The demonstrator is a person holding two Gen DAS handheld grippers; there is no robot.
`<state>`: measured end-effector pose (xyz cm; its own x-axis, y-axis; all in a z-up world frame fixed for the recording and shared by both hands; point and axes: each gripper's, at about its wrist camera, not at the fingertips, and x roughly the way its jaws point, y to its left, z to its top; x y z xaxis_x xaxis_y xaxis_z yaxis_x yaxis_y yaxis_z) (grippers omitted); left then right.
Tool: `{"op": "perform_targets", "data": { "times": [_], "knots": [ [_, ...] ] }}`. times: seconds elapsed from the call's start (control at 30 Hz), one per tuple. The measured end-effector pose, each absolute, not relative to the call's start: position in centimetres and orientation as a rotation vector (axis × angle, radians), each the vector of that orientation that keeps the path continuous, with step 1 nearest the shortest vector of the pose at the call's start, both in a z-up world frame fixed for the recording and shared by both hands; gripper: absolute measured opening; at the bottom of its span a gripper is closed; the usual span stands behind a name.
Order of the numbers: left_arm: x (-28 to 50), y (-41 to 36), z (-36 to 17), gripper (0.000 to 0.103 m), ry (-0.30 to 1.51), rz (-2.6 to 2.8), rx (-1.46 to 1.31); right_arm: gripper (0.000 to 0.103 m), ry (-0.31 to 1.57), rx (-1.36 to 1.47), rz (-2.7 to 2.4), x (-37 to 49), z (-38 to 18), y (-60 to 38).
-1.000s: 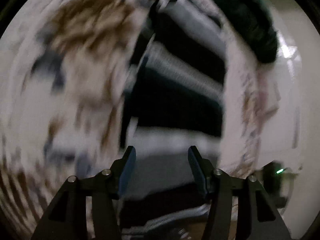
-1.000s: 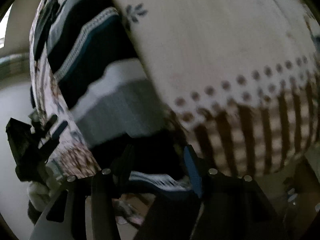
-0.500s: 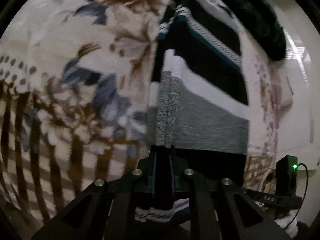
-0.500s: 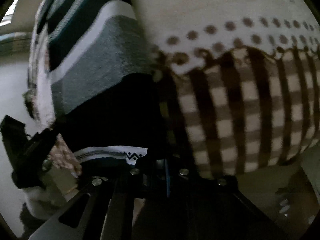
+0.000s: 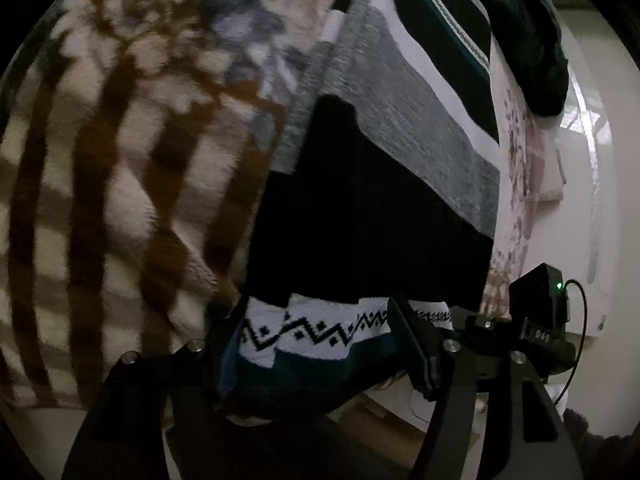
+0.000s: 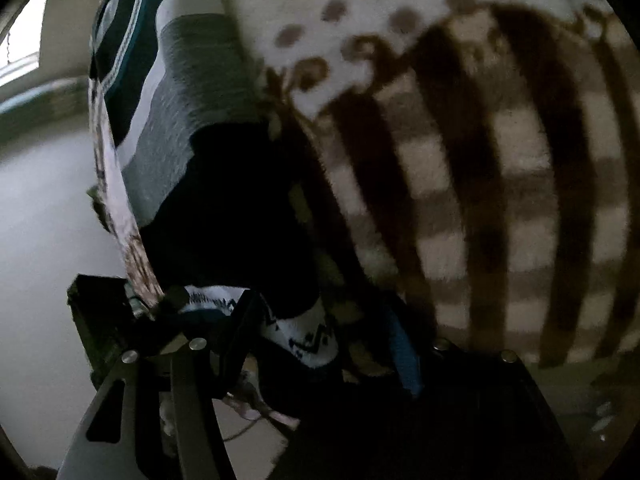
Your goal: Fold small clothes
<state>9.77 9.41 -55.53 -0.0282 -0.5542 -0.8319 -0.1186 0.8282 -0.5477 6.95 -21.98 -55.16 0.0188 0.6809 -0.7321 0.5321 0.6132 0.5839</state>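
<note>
The striped knit garment [image 5: 384, 184] lies spread on a fleece blanket [image 5: 120, 184] patterned with brown checks and flowers. Its bands run black, grey, white and teal, and its near hem carries a white strip with a black zigzag pattern.

In the left wrist view, the left gripper [image 5: 316, 344] sits at that hem. Its fingers have just been opening and now stand moderately wide, one on each side of the zigzag strip. The hem lies between them, hanging over the blanket's edge, but the pads do not press on it; the right-hand finger [image 5: 412, 348] rests just beside the cloth.

In the right wrist view, the right gripper [image 6: 320, 340] is at the other corner of the same hem. Its fingers have also just been opening and stand apart. The corner with the zigzag strip lies loosely between them, nearer the dark finger on the picture's left than the blue-padded finger [image 6: 400, 344]. Whether the cloth touches either pad is hard to tell in the dim light.

A small black device [image 5: 540, 292] with a green light sits beyond the garment's far side.
</note>
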Motion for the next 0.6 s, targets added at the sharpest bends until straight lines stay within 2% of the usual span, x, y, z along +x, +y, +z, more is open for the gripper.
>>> {"op": "perform_targets", "data": {
  "times": [0.07, 0.1, 0.13, 0.17, 0.23, 0.47, 0.6],
  "knots": [
    [9.6, 8.9, -55.0, 0.059, 1.567, -0.370, -0.500, 0.056, 1.631, 1.035, 0.169, 6.7, -55.1, -22.1],
    [9.4, 9.0, -54.7, 0.050, 1.553, -0.363, -0.476, 0.036, 1.631, 1.030, 0.179, 6.6, -54.9, -22.2],
    [9.2, 8.7, -54.4, 0.020, 1.536, -0.372, -0.462, 0.027, 1.626, 1.039, 0.188, 6.3, -54.7, -22.5],
    [8.8, 8.7, -54.1, 0.014, 1.524, -0.388, -0.472, 0.024, 1.620, 1.054, 0.194, 6.3, -54.5, -22.5],
    [8.5, 8.6, -53.0, 0.013, 1.501, -0.383, -0.488, 0.013, 1.611, 1.074, 0.203, 6.3, -53.9, -22.7],
    [11.0, 10.3, -46.4, 0.012, 1.397, -0.392, -0.749, 0.012, 1.478, 1.149, 0.311, 7.1, -47.1, -23.8],
    [16.1, 10.8, -41.4, 0.012, 1.269, -0.461, -0.803, 0.012, 1.320, 1.161, 0.364, 11.4, -41.3, -25.6]
  ]
}}
